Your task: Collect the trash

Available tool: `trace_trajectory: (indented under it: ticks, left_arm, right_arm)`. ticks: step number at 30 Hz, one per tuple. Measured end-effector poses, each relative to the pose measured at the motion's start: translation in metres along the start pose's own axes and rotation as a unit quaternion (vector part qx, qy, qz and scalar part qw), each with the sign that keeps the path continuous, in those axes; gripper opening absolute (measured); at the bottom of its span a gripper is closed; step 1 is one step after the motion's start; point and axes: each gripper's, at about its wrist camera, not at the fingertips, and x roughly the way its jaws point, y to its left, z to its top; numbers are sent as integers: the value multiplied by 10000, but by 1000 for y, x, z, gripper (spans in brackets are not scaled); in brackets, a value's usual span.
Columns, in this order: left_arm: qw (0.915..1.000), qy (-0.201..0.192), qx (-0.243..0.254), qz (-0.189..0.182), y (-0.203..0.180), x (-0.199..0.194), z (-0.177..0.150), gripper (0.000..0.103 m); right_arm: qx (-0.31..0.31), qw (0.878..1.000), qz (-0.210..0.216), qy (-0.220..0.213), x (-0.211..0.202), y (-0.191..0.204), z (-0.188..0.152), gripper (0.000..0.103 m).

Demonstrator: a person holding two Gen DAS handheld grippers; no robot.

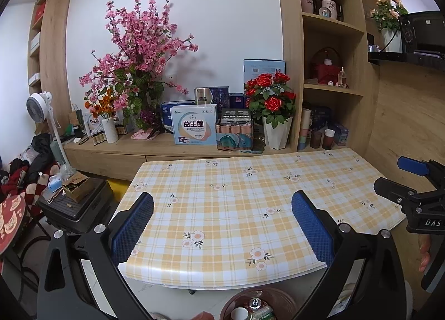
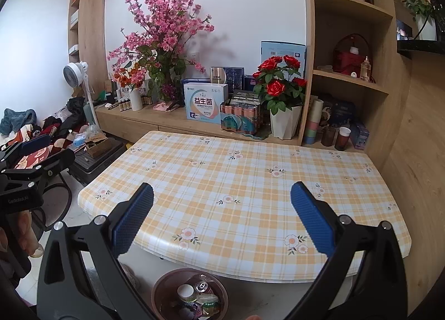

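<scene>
Ribbed blue fingers (image 2: 133, 220) over checked tablecloth (image 2: 236, 181)

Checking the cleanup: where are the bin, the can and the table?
Bin (image 2: 161, 286): right wrist view, left rim.
Can (image 2: 200, 286): right wrist view, silver top.
Table (image 2: 250, 181): right wrist view, bare checked cloth.

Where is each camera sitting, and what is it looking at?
Left wrist view: sits on the left hand-held gripper, open, looking over the checkered table toward the shelf with the red roses; the right hand-held gripper shows at the right edge.
Right wrist view: sits on the right hand-held gripper, open, facing the same way from farther right; the left hand-held gripper shows at the left edge.
Both share the table, the roses and the trash bin on the floor below.
</scene>
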Motion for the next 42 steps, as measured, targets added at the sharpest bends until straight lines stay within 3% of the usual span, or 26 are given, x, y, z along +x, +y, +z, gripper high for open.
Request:
trace_trajectory:
  ticks: [42]
  left_arm:
    - [9998,-64,171,43,-5,-8,2,97]
  right_arm:
    - [69,9999,-114,38,1,-4,-6,97]
